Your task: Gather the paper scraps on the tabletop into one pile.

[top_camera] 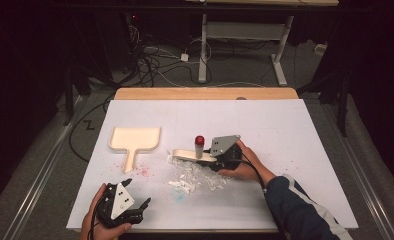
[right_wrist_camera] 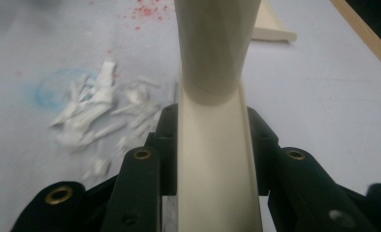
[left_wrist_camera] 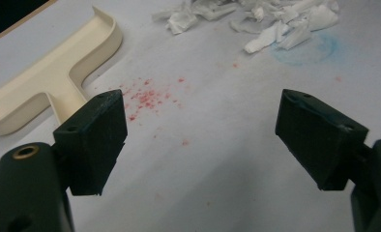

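The right tongs are clamped on the flat cream handle of a small hand brush, which lies near the middle of the table, its head over the far edge of a heap of torn white paper scraps. A red-capped knob stands up beside the handle. In the right gripper view the handle runs straight out between the closed jaws, a rigid channel of plastic: light, stiff and smooth, so a grip low on the handle, as here, probably gives the best leverage for sweeping, though it may twist if pressed hard.

The scraps look featherlight and loose; they will likely scatter rather than slide, so short, gentle strokes suit them.

The cream dustpan rests toward the table's left side, well apart from the heap, with red specks by its handle. It too seems light, and best gripped by that handle. The left tongs gape wide and empty near the front left corner.
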`<action>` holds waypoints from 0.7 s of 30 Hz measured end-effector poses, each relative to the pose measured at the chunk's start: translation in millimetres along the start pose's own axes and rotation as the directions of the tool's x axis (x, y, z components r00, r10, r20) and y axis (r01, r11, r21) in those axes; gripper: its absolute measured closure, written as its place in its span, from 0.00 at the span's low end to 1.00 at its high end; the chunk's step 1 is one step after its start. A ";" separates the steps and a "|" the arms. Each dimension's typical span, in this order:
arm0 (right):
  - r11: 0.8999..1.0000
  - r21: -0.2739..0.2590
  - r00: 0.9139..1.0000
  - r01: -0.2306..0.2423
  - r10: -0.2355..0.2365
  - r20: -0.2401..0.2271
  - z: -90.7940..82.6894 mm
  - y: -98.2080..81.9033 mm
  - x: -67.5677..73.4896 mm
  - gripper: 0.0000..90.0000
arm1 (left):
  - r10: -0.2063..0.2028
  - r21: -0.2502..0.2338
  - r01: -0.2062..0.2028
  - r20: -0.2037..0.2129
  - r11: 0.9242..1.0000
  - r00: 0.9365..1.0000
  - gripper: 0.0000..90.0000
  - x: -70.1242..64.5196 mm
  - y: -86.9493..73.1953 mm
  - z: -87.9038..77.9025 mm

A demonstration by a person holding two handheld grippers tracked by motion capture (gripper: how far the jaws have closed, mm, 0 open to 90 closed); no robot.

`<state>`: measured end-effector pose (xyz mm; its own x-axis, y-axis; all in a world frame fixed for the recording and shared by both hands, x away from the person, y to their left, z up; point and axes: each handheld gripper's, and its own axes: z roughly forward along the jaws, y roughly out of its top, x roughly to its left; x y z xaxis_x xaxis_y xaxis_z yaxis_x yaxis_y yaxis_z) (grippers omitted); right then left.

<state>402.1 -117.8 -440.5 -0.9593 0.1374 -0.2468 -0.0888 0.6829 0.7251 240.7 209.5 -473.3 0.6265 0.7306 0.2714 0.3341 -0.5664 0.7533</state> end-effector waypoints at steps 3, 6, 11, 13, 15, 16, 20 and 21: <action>1.000 -0.009 1.000 0.001 -0.001 0.010 -14.5 -3.0 6.6 0.75 | 0.002 0.003 -0.002 0.000 1.000 1.000 0.20 -0.2 0.4 0.1; 0.999 -0.046 0.999 -0.023 0.025 0.042 -35.7 -3.6 6.2 0.76 | 0.001 -0.002 -0.001 -0.005 1.000 1.000 0.20 -0.2 1.5 -0.4; 0.997 -0.067 0.991 -0.041 0.050 0.123 -53.7 -0.8 0.0 0.76 | 0.001 0.000 -0.001 -0.006 1.000 1.000 0.20 0.8 1.4 0.1; 0.996 -0.074 0.988 -0.052 0.062 0.142 -55.1 0.6 -3.5 0.75 | 0.000 -0.001 0.000 -0.006 1.000 1.000 0.20 0.8 1.3 -0.1; 0.995 -0.075 0.987 -0.058 0.069 0.144 -54.3 1.5 -5.7 0.76 | -0.003 -0.003 0.003 -0.008 1.000 1.000 0.20 1.3 1.2 -0.9; 0.996 -0.073 0.987 -0.059 0.069 0.145 -52.8 2.7 -7.9 0.76 | -0.008 -0.007 0.008 -0.009 1.000 1.000 0.20 1.7 1.2 -1.3; 0.999 -0.026 0.983 -0.031 0.035 0.179 -39.3 14.0 -17.1 0.76 | -0.013 -0.015 0.013 -0.009 1.000 1.000 0.20 3.5 1.1 -2.7; 1.000 -0.018 0.983 -0.025 0.028 0.181 -34.3 17.9 -20.1 0.76 | -0.014 -0.015 0.014 -0.008 1.000 1.000 0.20 4.1 0.9 -2.3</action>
<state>410.6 -132.9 -400.4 -0.8970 0.2839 -0.3388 -0.0697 0.6660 0.7427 241.9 212.8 -470.1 0.6159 0.7418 0.2654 0.3328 -0.5503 0.7658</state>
